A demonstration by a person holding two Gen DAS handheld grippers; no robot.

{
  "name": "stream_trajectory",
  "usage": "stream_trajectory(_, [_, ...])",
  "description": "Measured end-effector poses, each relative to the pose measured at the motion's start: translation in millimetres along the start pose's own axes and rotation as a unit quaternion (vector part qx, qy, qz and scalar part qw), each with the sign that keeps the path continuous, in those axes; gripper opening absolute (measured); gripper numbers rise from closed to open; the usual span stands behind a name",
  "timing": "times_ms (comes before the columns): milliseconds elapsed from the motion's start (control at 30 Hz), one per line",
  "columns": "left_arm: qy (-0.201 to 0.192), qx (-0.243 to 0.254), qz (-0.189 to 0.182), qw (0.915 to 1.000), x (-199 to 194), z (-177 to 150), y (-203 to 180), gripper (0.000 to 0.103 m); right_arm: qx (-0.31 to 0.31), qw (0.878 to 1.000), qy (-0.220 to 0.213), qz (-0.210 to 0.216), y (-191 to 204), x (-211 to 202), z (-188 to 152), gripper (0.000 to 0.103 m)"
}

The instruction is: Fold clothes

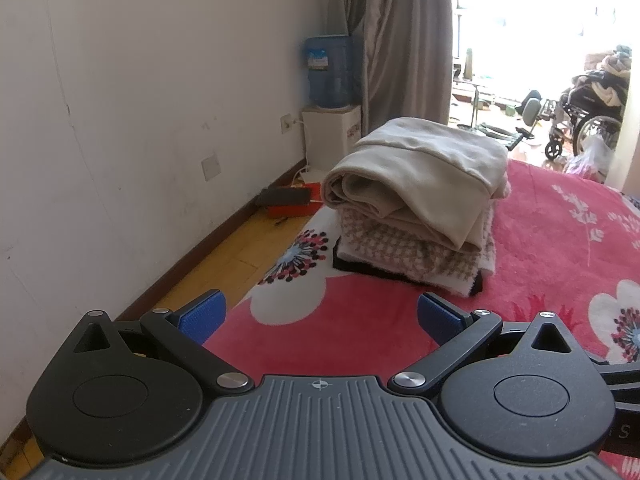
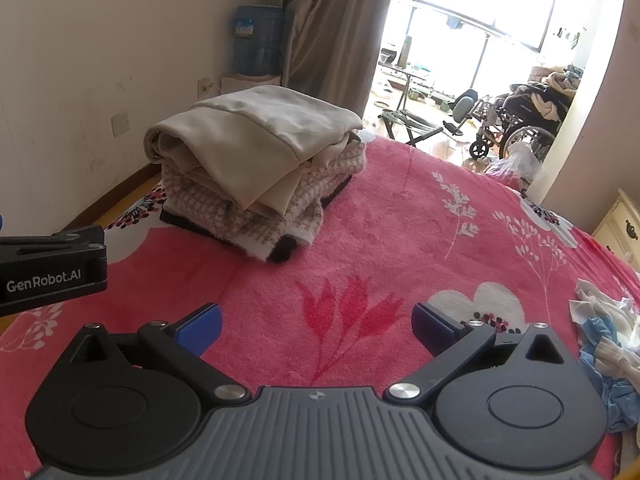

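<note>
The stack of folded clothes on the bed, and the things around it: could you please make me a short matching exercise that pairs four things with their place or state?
Things:
1. beige garment
2. houndstooth garment
3. crumpled blue and white clothes
4. water bottle

Places or states:
A. unfolded, at the right edge of the pink blanket
B. on the dispenser by the wall, beside the curtain
C. folded, on top of the stack
D. folded, directly under the top piece

Pairs: 1-C, 2-D, 3-A, 4-B
</note>
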State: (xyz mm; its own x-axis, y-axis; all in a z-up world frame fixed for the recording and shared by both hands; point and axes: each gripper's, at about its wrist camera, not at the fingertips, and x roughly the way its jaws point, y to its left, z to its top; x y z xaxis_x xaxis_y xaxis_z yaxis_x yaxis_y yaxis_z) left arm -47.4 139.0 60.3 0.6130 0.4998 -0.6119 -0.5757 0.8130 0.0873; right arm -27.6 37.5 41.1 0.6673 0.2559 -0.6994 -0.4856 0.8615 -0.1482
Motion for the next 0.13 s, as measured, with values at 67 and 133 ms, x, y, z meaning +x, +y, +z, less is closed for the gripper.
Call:
stream_trajectory(67, [0.001,-0.001,0.000,1.0000,0.3,0.1,0.3,0.103,0.001,1.000,0.001,-0.001,-0.3,-0.2,-0.6,0.103])
stream_trajectory(133, [0.001,-0.001,-0.001,1.0000,0.0,-0.2,0.6,0.103,0.000,1.000,0.001,-0.001,-0.2,-0.1,-0.8,0.103])
